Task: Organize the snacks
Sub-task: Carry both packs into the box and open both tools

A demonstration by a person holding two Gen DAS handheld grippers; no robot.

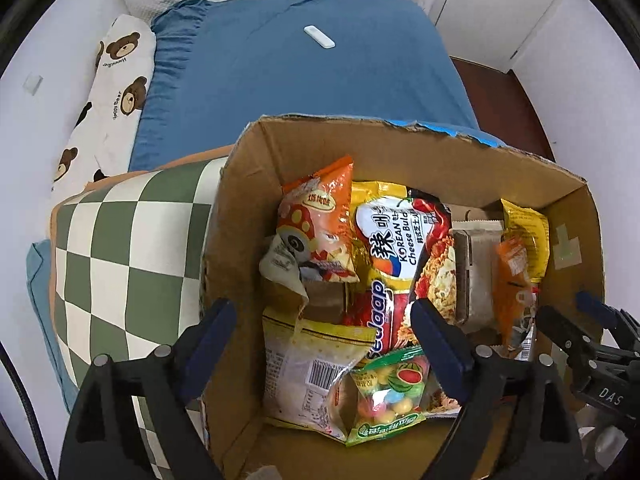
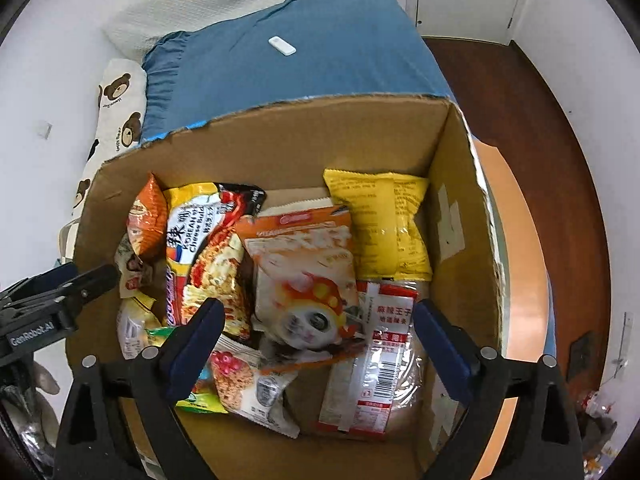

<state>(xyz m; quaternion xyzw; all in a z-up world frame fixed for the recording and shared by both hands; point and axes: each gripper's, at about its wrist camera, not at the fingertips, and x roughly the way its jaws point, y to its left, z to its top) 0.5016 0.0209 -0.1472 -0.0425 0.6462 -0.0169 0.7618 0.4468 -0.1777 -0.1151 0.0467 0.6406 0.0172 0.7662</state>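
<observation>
An open cardboard box (image 1: pixel 400 156) (image 2: pixel 280 140) holds several snack packets. In the left wrist view my left gripper (image 1: pixel 320 308) hangs open over the box's left part, above a green candy bag (image 1: pixel 388 392), a pale yellow bag (image 1: pixel 308 360) and a Korean cheese noodle pack (image 1: pixel 404 248); nothing is between its fingers. An orange mushroom-print bag (image 1: pixel 320 224) leans at the back. My right gripper (image 2: pixel 318 308) is open over another mushroom-print bag (image 2: pixel 304 272), beside a yellow bag (image 2: pixel 384 224) and a red-and-clear packet (image 2: pixel 380 360). It holds nothing.
The box sits on a bed with a blue sheet (image 1: pixel 300 80). A white remote (image 1: pixel 319 37) lies on the sheet. A green checkered cushion (image 1: pixel 128 248) presses against the box's left wall, and a bear-print pillow (image 1: pixel 116 92) lies behind it. Dark wooden floor (image 2: pixel 520 120) is to the right.
</observation>
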